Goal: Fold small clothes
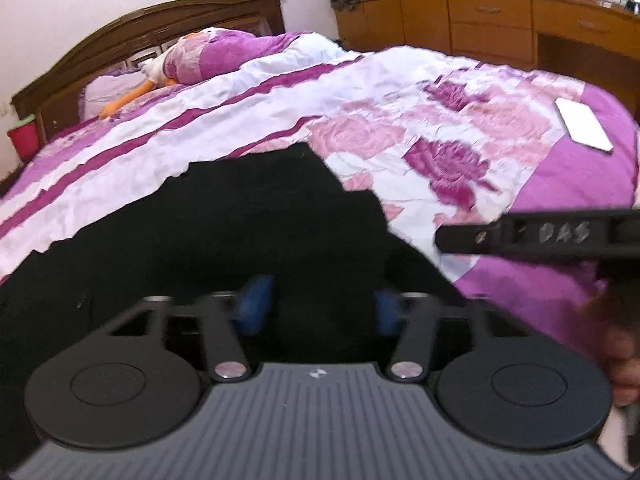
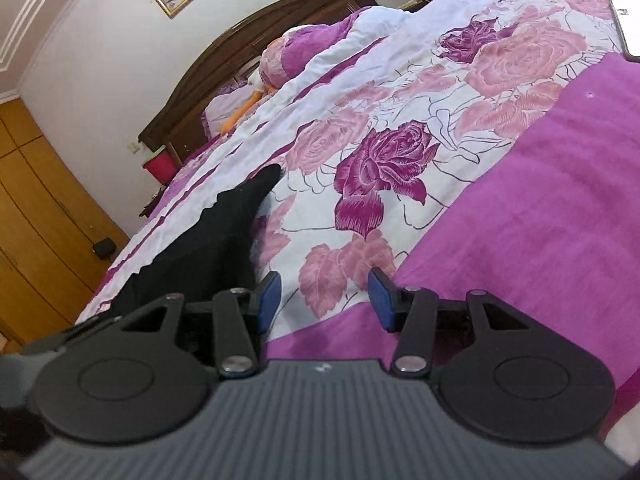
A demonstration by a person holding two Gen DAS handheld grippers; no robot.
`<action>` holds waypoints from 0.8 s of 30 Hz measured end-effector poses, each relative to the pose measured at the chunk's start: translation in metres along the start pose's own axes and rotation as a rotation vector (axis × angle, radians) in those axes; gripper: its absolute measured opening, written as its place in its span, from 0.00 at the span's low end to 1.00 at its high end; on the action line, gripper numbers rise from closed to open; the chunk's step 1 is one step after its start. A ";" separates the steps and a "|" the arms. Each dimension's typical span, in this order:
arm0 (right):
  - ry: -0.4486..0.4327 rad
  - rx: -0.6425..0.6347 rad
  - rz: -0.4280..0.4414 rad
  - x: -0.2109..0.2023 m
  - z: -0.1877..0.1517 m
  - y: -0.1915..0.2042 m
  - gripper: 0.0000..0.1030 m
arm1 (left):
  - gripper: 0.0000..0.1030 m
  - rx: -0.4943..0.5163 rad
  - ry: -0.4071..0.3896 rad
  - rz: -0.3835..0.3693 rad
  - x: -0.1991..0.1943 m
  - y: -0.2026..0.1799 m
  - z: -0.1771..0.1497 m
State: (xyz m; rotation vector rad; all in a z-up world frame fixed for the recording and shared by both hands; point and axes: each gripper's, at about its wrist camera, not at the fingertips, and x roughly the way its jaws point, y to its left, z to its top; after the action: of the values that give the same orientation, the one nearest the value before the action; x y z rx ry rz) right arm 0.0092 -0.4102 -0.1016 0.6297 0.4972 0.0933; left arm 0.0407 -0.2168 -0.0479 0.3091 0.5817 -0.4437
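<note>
Left wrist: gripper (image 1: 318, 304) angled down over black garment (image 1: 224, 232), jaws apart.

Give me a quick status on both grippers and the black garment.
Left gripper over black garment, pads apart. Right gripper open over bedspread, garment to its left. White phone well clear.

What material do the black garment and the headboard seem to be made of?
Black garment: probably soft matte knit fabric; it lies limp and shows no shine. Headboard: likely dark, varnished wood, given its brown carved panels and slight gloss.
</note>
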 end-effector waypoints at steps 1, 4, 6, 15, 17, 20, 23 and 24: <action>-0.003 -0.005 -0.002 0.000 -0.001 0.000 0.48 | 0.27 -0.017 -0.006 -0.015 -0.005 0.001 0.001; -0.007 -0.012 -0.004 0.000 -0.001 0.001 0.48 | 0.11 -0.078 -0.025 -0.057 -0.018 0.011 0.005; -0.008 -0.010 -0.003 0.000 -0.002 0.000 0.48 | 0.10 -0.112 -0.048 -0.048 -0.027 0.020 0.006; -0.015 -0.042 -0.028 0.001 -0.004 0.006 0.48 | 0.10 -0.278 -0.089 -0.021 -0.050 0.072 0.003; -0.018 -0.051 -0.036 0.001 -0.005 0.008 0.48 | 0.10 -0.308 -0.081 -0.036 -0.049 0.077 0.000; -0.019 -0.065 -0.047 0.001 -0.006 0.010 0.48 | 0.10 -0.319 -0.076 -0.061 -0.044 0.076 -0.005; -0.020 -0.078 -0.057 0.002 -0.007 0.012 0.48 | 0.11 -0.293 -0.081 -0.064 -0.037 0.069 -0.010; -0.021 -0.082 -0.059 0.002 -0.007 0.012 0.48 | 0.12 -0.284 -0.070 -0.057 -0.033 0.066 -0.012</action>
State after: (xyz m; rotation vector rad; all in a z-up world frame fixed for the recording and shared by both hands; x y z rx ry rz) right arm 0.0083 -0.3958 -0.1000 0.5351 0.4893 0.0505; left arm 0.0432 -0.1447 -0.0276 0.0058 0.5780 -0.4189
